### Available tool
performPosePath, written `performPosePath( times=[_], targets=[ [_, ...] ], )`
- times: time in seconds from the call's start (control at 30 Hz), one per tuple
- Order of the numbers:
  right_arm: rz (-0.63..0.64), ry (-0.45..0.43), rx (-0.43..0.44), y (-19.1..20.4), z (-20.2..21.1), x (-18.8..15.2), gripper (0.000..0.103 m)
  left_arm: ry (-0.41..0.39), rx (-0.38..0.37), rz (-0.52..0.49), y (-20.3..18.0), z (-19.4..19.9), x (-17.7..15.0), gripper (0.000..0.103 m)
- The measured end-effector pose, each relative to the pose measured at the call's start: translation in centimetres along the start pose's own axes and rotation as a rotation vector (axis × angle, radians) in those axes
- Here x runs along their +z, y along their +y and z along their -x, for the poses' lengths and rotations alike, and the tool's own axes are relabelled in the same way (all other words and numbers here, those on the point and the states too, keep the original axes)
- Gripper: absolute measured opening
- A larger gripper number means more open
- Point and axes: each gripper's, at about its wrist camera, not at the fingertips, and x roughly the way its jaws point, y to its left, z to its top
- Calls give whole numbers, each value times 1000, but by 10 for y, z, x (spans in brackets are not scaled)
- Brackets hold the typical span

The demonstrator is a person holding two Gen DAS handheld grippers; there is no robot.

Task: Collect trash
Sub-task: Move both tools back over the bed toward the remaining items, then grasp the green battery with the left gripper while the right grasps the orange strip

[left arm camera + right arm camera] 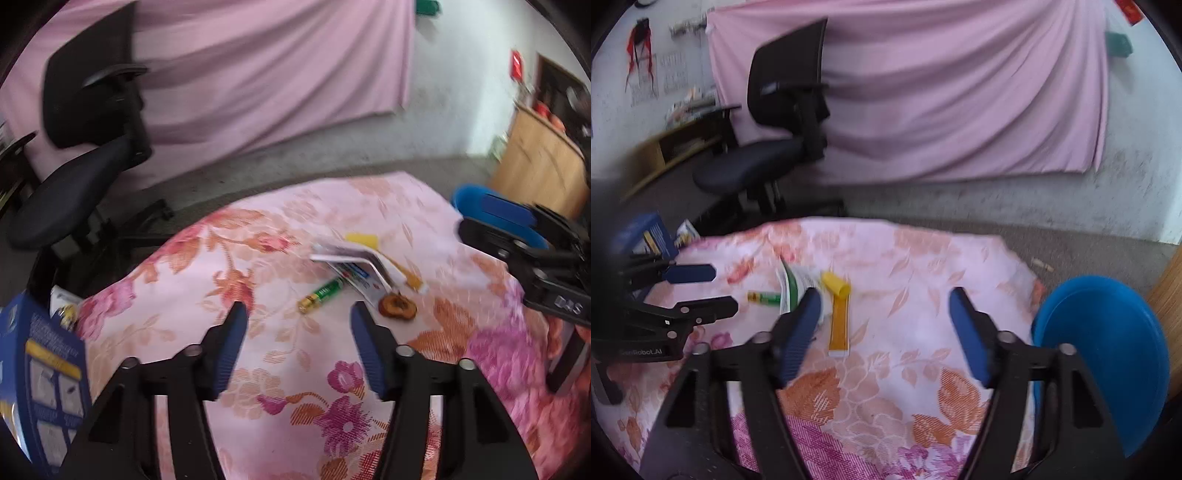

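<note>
Trash lies on a table under a floral cloth (207, 295). A green and gold battery (320, 295) sits just ahead of my left gripper (299, 314), which is open and holds nothing. Beyond the battery lie a folded paper packet (354, 262), a brown round scrap (398, 307) and a yellow piece (364, 239). In the right wrist view my right gripper (884, 301) is open and empty over the floral cloth (908, 369). A yellow-orange tube (838, 314), the folded packet (792, 288) and the battery (764, 297) lie left of it.
A blue bin (1108, 354) stands at the table's right edge, also seen as a blue bin (476, 201). A black office chair (81, 155) stands beyond the table's left side. A blue printed box (48, 384) is at the near left. A pink curtain (923, 92) covers the wall.
</note>
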Motion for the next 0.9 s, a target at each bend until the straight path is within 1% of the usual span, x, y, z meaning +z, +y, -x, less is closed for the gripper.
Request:
performPosePath(
  times=[0.03, 0.1, 0.17, 0.27, 0.3, 0.33, 0.37, 0.43, 0.5, 0.6, 0.67, 0.77, 0.83, 0.9],
  targets=[
    [6, 19, 9, 1, -4, 0, 84, 8, -3, -27, -3, -3, 1, 49],
    [18, 57, 21, 4, -11, 0, 80, 7, 1, -54, -6, -6, 2, 47],
    [30, 105, 38, 8, -20, 0, 72, 8, -12, -59, -5, -11, 4, 39],
    [48, 169, 74, 12, -35, -2, 65, 17, -11, -80, -5, -20, 6, 37],
    [50, 185, 83, 14, -38, -3, 64, 33, -8, -90, -5, -25, 7, 35],
    [53, 209, 97, 16, -43, -4, 62, 57, -21, -89, -5, -31, 7, 29],
    [53, 221, 107, 15, -45, -4, 62, 72, -37, -90, -5, -34, 8, 26],
    [52, 257, 132, 16, -52, -5, 61, 93, -50, -97, -6, -41, 8, 26],
    [48, 286, 148, 16, -57, -7, 61, 94, -48, -101, -8, -43, 10, 26],
    [46, 301, 150, 15, -58, -8, 60, 100, -28, -116, -13, -44, 9, 25],
    [46, 310, 138, 16, -60, -8, 57, 101, -28, -138, -16, -45, 9, 17],
    [52, 309, 131, 17, -60, -8, 57, 100, -15, -182, -25, -46, 7, 10],
    [31, 313, 160, 13, -60, -8, 57, 97, -12, -203, -27, -47, 5, 8],
    [1, 315, 188, 6, -61, -8, 55, 95, -12, -208, -28, -46, 3, 7]
  ],
)
